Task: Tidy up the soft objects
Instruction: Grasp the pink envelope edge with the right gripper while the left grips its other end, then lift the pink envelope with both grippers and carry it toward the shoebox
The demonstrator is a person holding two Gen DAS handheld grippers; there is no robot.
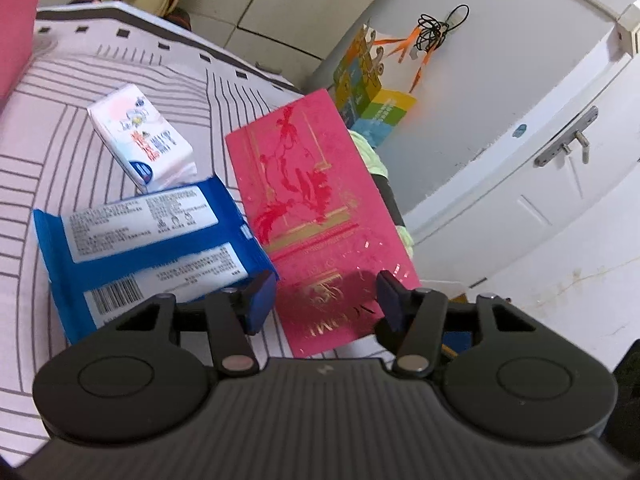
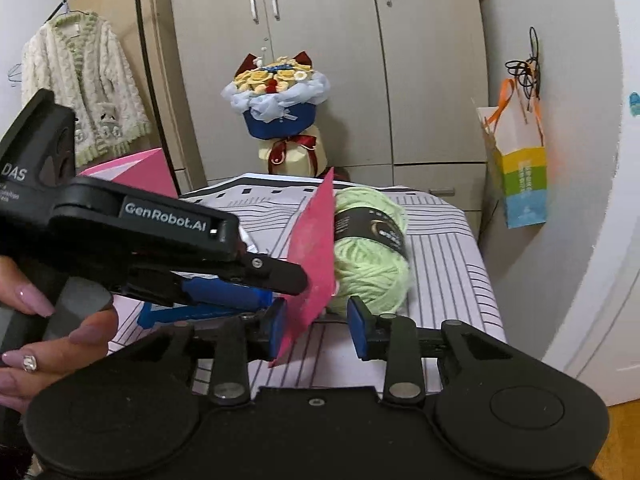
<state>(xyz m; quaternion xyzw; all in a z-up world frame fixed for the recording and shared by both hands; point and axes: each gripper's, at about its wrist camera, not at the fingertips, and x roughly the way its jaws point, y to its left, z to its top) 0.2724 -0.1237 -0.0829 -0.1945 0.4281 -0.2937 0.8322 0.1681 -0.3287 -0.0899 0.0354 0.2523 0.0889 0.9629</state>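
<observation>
A flat pink card with gold print (image 1: 312,200) stands tilted on the striped cloth (image 1: 80,184), with a pale green yarn ball (image 2: 372,256) right behind it. My left gripper (image 1: 326,300) is open in front of the card's lower face, pads apart and not pressing on it. Left of the card lie a blue wipes pack (image 1: 152,240) and a white tissue pack (image 1: 140,140). My right gripper (image 2: 318,324) is open. The card's lower edge (image 2: 316,248) runs between its pads, close to the left one, with a gap to the right one.
A hand (image 2: 60,340) holds the left gripper's handle. A pink box (image 2: 136,168) stands at the back left of the table, a bouquet (image 2: 280,96) behind it before wardrobe doors. A colourful paper bag (image 2: 520,176) hangs on the right wall.
</observation>
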